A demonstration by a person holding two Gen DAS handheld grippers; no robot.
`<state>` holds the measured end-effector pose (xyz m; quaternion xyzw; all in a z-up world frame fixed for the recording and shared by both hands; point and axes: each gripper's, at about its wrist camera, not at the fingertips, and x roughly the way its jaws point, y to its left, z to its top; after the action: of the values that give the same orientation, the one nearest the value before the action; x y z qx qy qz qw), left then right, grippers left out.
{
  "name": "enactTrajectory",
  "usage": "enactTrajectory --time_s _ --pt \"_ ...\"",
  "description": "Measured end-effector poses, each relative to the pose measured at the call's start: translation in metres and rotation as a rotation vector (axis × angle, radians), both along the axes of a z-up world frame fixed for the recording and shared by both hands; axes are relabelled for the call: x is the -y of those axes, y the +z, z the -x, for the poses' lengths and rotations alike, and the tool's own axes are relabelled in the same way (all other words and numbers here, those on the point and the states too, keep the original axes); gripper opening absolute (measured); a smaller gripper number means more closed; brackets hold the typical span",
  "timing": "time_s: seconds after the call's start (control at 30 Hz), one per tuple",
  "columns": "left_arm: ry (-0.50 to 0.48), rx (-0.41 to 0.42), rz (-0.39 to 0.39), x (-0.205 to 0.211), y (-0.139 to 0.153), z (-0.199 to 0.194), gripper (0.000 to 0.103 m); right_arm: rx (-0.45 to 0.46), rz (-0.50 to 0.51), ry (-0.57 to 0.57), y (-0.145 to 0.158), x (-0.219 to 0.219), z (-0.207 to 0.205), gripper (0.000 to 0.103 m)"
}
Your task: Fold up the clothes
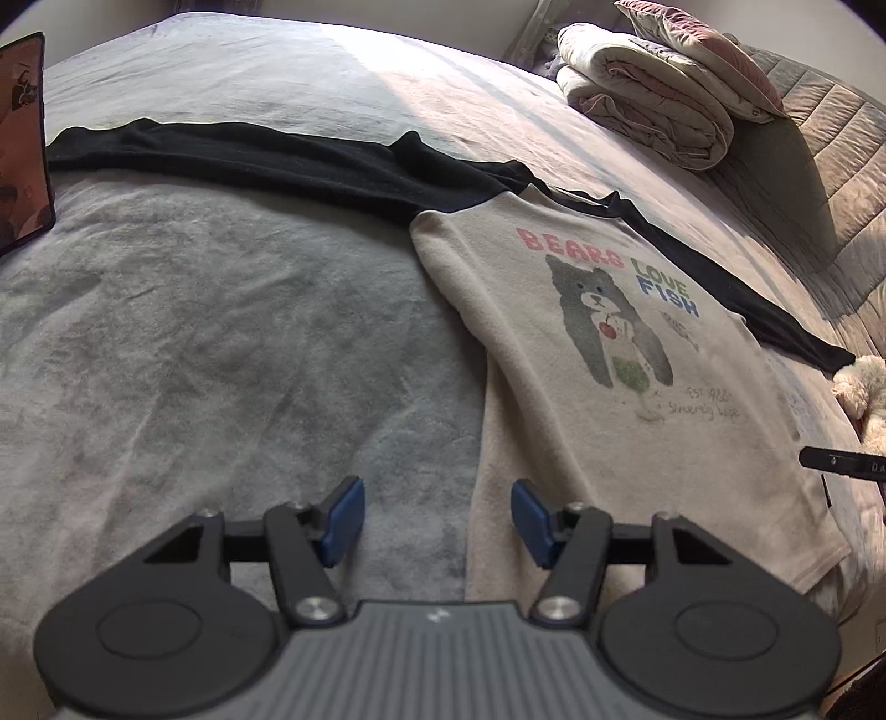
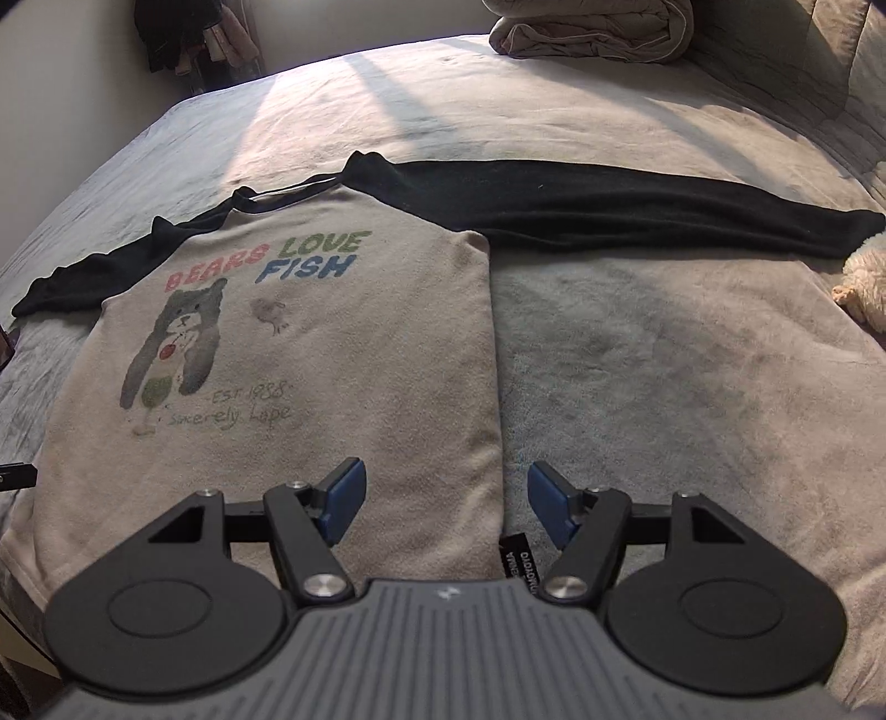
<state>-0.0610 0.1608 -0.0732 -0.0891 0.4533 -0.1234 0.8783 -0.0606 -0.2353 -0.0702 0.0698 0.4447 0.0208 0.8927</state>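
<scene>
A cream long-sleeved shirt [image 1: 526, 360] [image 2: 332, 360] with a bear print and black sleeves lies flat, face up, on the grey bed cover [image 1: 221, 332] [image 2: 692, 387]. In the left wrist view one black sleeve [image 1: 249, 149] stretches far left and the other [image 1: 720, 277] runs right. My left gripper [image 1: 437, 518] hovers open over the shirt's lower left side edge, nothing between its blue pads [image 1: 346, 515]. My right gripper [image 2: 446, 495] hovers open over the lower right side edge, where a small black tag [image 2: 518, 559] sticks out. The long sleeve [image 2: 637, 205] lies spread to the right.
A folded duvet [image 1: 653, 94] [image 2: 592, 27] sits at the head of the bed against a quilted headboard [image 1: 830, 138]. A pale plush toy [image 1: 864, 387] [image 2: 869, 277] lies past the sleeve tip. A printed cushion [image 1: 22, 144] stands at the far left. Dark clothes [image 2: 166, 39] hang by the wall.
</scene>
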Motion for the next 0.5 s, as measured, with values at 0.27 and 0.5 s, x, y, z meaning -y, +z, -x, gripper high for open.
enactTrajectory --time_s 0.27,0.5 --pt "0.004 -0.013 -0.006 0.004 0.010 0.032 0.003 -0.020 0.017 0.028 -0.009 0.007 0.023 0.062" --pt "0.050 -0.048 -0.037 -0.005 0.029 0.059 0.001 -0.041 -0.017 0.020 -0.009 0.018 0.021 0.057"
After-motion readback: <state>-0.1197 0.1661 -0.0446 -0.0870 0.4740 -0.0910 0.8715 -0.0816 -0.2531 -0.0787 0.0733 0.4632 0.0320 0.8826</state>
